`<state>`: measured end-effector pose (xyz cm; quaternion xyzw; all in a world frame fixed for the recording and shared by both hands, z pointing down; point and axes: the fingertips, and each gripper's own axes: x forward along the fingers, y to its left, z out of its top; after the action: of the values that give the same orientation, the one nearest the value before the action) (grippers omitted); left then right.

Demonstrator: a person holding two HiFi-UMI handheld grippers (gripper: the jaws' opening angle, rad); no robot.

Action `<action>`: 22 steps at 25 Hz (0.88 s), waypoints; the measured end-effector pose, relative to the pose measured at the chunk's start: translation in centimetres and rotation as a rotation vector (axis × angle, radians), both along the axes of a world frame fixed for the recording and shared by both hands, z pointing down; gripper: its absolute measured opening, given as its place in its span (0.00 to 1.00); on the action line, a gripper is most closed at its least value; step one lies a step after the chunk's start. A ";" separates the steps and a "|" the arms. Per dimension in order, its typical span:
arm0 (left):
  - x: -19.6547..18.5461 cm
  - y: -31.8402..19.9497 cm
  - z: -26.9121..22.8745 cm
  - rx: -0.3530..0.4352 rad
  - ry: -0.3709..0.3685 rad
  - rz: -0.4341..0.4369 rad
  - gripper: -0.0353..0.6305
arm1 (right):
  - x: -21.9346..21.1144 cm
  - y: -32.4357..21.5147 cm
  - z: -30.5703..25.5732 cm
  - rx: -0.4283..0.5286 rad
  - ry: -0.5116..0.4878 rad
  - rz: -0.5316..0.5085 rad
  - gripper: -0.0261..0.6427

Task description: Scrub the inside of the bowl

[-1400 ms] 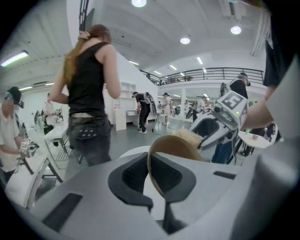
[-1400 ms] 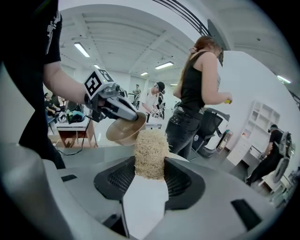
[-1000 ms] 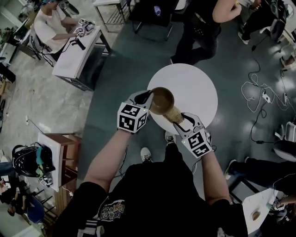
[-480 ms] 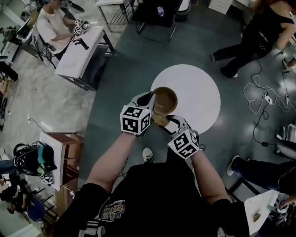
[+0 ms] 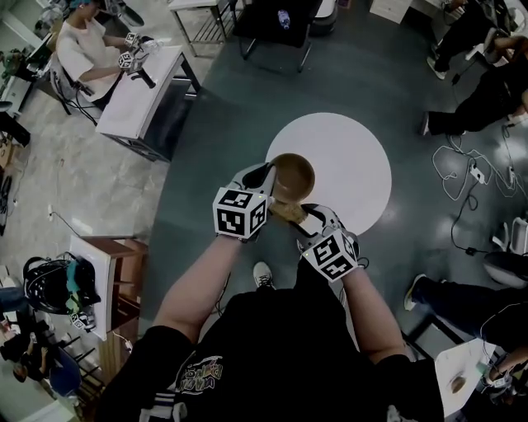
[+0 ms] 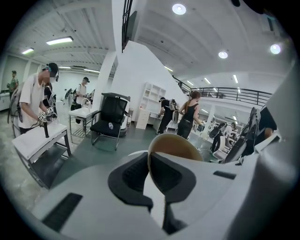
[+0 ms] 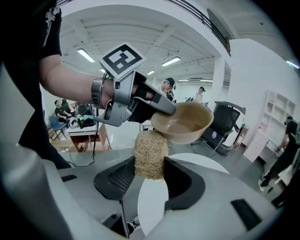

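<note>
A tan bowl (image 5: 292, 176) is held up above the round white table (image 5: 355, 165). My left gripper (image 5: 266, 183) is shut on its near rim, the rim pinched between the jaws, and in the left gripper view the bowl (image 6: 176, 146) rises from between them. My right gripper (image 5: 299, 216) is shut on a straw-coloured scrubbing pad (image 5: 285, 211). In the right gripper view the pad (image 7: 150, 155) stands upright between the jaws, its top touching the bowl's (image 7: 183, 122) outer underside, just below the rim.
Dark chairs (image 5: 276, 25) stand beyond the round table. A white desk (image 5: 140, 91) with a seated person (image 5: 87, 49) is at the upper left. A small wooden stand (image 5: 103, 268) is at the left. Cables (image 5: 470, 173) lie on the floor at the right.
My right gripper has moved left and nearer to me with the pad, from the bowl's right side to below its near rim. The bowl has stayed almost in place.
</note>
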<state>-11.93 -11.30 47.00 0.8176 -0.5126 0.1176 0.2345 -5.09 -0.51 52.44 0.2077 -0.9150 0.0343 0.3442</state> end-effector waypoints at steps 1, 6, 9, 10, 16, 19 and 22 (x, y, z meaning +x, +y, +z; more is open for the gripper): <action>0.0 0.0 0.1 -0.001 -0.003 -0.001 0.08 | 0.4 0.0 0.1 0.000 0.007 0.007 0.34; -0.1 -0.2 0.8 -0.012 -0.022 -0.009 0.08 | 3.3 -1.1 0.7 -0.004 0.031 0.074 0.34; -0.1 -0.2 1.6 -0.020 -0.055 -0.003 0.08 | 5.1 -2.5 0.7 -0.010 0.016 0.141 0.34; -0.1 -0.2 1.9 -0.024 -0.062 -0.001 0.08 | 5.6 -3.0 0.6 -0.009 0.013 0.157 0.34; 0.4 -0.8 3.7 -0.062 -0.077 -0.001 0.08 | 8.0 -5.5 0.7 0.019 0.056 0.214 0.34; 0.9 -1.2 5.0 -0.089 -0.097 0.013 0.08 | 9.4 -7.3 0.8 0.004 -0.013 0.320 0.34; 1.6 -1.3 6.9 -0.119 -0.107 0.021 0.08 | 11.6 -9.1 1.3 -0.014 -0.076 0.459 0.34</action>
<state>-10.36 -12.65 53.89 0.8001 -0.5078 0.1940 0.2537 6.52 -9.65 53.76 0.4067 -0.8558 0.1257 0.2939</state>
